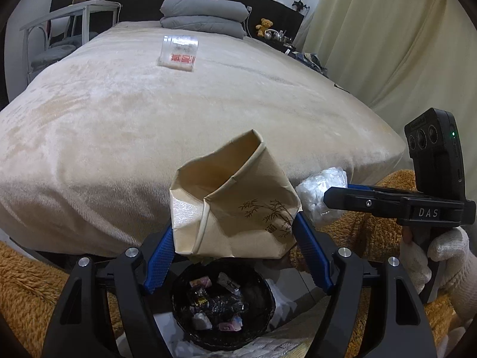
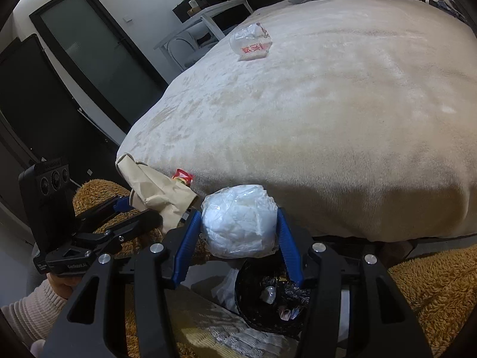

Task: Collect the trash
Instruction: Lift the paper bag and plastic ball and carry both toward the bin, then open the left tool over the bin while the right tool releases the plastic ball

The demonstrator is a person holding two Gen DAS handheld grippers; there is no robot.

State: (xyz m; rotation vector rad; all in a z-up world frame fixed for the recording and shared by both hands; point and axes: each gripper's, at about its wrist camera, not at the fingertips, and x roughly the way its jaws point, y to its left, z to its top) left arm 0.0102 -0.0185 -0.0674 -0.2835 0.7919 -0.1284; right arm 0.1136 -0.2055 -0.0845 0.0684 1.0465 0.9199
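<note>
My left gripper (image 1: 234, 240) is shut on a crumpled beige paper bag (image 1: 235, 205) with a bamboo print, held just above a black trash bin (image 1: 223, 304) that holds several wrappers. My right gripper (image 2: 238, 232) is shut on a ball of white crumpled plastic (image 2: 240, 220), held above the same bin (image 2: 268, 298). The paper bag also shows in the right wrist view (image 2: 158, 191), with a red wrapper (image 2: 182, 176) behind it. The right gripper with the plastic ball (image 1: 322, 188) shows at the right of the left wrist view. A clear plastic bag with red print (image 1: 179, 50) lies far up the bed (image 2: 250, 43).
A wide bed with a cream blanket (image 1: 149, 113) fills the view ahead, folded grey bedding (image 1: 202, 15) at its head. A brown shaggy rug (image 2: 432, 283) lies under the bin. A white desk and chair (image 1: 59, 29) stand left, curtains (image 1: 387, 44) right, a dark door (image 2: 98, 50).
</note>
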